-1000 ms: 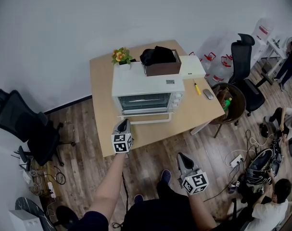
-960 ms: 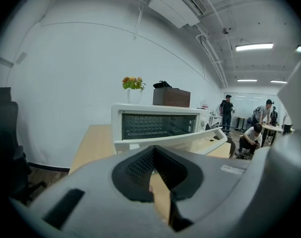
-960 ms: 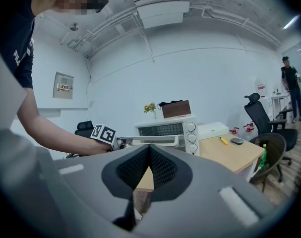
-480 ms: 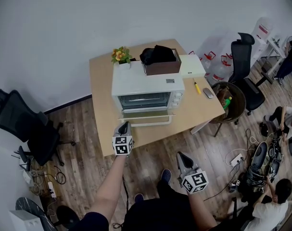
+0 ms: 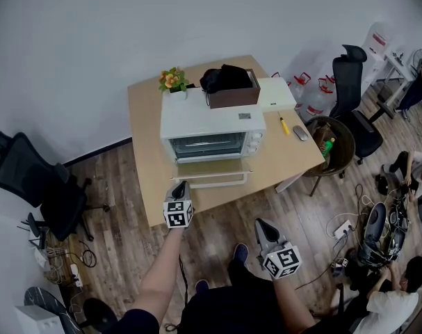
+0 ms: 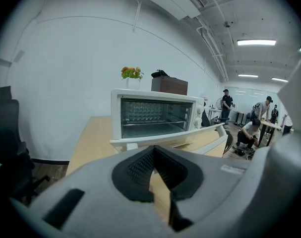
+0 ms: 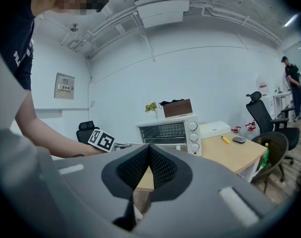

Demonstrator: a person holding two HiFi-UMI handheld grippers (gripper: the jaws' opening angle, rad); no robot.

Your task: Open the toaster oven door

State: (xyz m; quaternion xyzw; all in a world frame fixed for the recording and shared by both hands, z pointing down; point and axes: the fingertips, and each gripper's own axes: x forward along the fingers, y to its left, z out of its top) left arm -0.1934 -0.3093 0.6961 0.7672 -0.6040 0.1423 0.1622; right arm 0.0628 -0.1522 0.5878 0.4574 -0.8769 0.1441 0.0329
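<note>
The white toaster oven [image 5: 212,127] stands on the wooden table [image 5: 147,158] with its glass door [image 5: 212,170] folded down flat and the handle bar [image 5: 211,182] toward me. My left gripper [image 5: 179,186] hovers at the table's front edge, a little left of the door's corner and apart from it, shut on nothing. In the left gripper view the oven [image 6: 155,114] and lowered door [image 6: 195,139] lie straight ahead of the left gripper [image 6: 154,150]. My right gripper [image 5: 262,225] hangs lower over the floor, shut and empty. The right gripper view shows the oven [image 7: 172,131] beyond the right gripper [image 7: 149,150].
A potted plant [image 5: 173,82] and a brown box [image 5: 233,94] sit on or behind the oven, a white box [image 5: 277,94] to its right. A yellow marker [image 5: 284,126] and a mouse [image 5: 300,135] lie on the table. Office chairs [image 5: 30,179], a wicker stand [image 5: 334,145] and people surround it.
My left gripper has drawn back slightly from the oven door toward the table's front edge. The door stays down. My right gripper has not moved.
</note>
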